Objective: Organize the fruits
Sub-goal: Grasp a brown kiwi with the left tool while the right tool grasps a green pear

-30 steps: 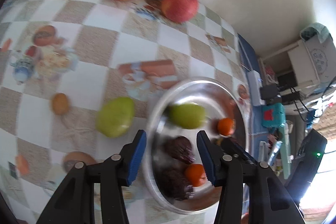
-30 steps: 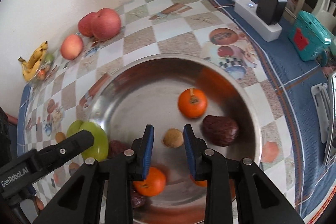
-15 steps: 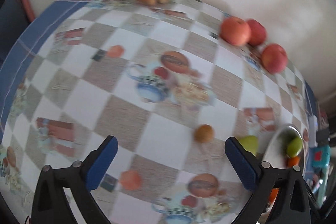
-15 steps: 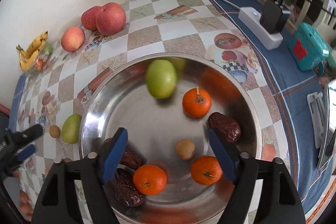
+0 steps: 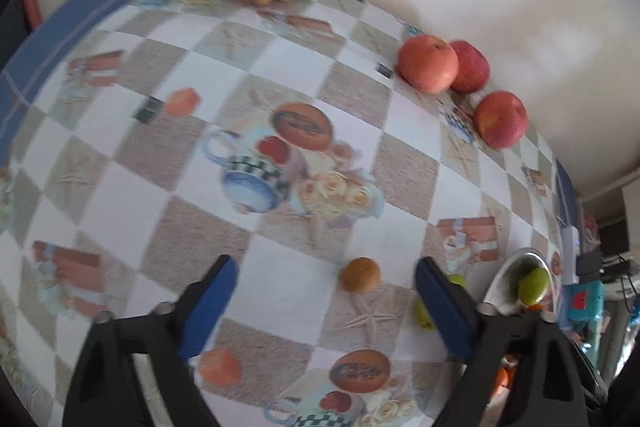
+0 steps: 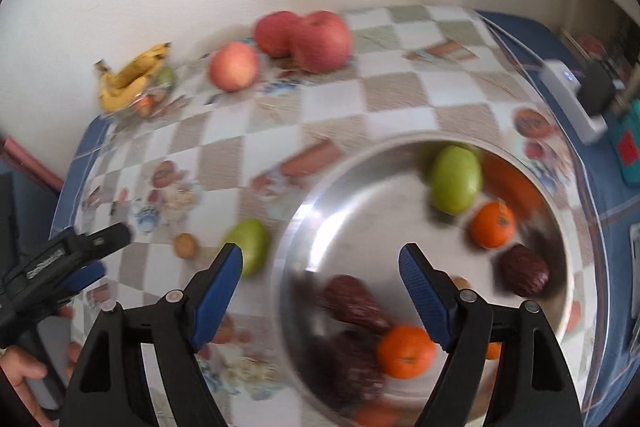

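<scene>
Your left tool [image 5: 324, 291] is released, its jaws wide around the small brown fruit [image 5: 359, 274] on the counter [image 5: 192, 219]. It is round and may roll away if one finger touches first. Your right tool [image 6: 320, 277] is released too, empty at the metal bowl [image 6: 320, 227] rim. Since half a second ago, the left tool has come closer to the fruit, and the right one has shifted left.
</scene>
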A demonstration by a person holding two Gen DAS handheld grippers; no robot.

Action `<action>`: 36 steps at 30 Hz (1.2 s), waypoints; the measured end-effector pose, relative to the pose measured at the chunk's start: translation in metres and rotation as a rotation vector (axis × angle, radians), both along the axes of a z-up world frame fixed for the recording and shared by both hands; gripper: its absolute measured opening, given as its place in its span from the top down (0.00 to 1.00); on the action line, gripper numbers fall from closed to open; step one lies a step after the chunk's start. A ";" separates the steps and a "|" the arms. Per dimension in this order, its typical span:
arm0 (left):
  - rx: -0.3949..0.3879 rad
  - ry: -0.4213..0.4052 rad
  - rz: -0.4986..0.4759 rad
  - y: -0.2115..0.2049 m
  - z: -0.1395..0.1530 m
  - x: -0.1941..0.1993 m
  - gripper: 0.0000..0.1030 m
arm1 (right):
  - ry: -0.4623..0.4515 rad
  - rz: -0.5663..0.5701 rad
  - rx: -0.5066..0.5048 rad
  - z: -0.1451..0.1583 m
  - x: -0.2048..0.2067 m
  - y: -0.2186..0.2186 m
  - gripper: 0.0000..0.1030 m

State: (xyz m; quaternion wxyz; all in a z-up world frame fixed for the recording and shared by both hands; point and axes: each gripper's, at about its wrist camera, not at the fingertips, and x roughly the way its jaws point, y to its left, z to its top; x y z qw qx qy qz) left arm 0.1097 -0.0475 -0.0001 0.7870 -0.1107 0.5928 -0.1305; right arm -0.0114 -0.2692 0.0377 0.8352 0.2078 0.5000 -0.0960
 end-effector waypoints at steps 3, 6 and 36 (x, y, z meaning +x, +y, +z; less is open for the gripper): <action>-0.036 0.043 -0.017 -0.004 -0.010 0.006 0.29 | 0.007 0.068 0.012 0.003 0.018 0.021 0.22; -0.051 0.071 -0.047 -0.012 -0.017 0.009 0.39 | 0.033 0.118 -0.002 0.000 0.037 0.036 0.34; -0.135 0.103 0.046 0.018 -0.015 0.015 0.73 | 0.244 0.270 -0.213 -0.050 0.078 0.083 0.52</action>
